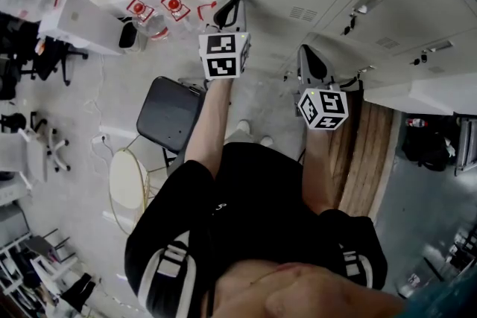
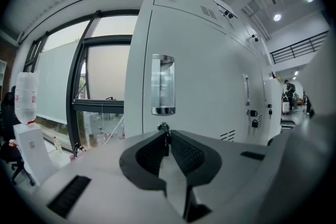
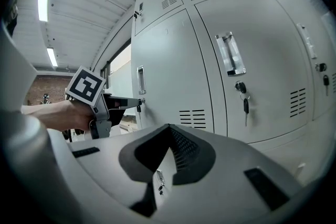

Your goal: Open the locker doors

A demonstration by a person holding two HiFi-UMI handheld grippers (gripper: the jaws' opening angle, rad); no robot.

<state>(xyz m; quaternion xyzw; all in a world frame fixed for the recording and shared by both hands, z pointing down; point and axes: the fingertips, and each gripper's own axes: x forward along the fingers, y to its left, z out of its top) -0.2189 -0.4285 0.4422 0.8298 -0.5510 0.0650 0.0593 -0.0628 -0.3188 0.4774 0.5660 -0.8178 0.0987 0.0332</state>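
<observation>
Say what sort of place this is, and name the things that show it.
Probably a locker area in an office or workshop: a row of grey metal lockers, one with a key hanging in its lock, and a water dispenser beside a tall window.

The floor (image 1: 89, 153) bears a dark chair (image 1: 170, 114) and white stool (image 1: 128, 181).

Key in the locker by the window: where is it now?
Left gripper view, centre: the key hangs from the lock under the chrome handle, pinched in the left claw.

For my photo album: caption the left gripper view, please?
Left gripper pinching the key in a closed locker door.
</observation>
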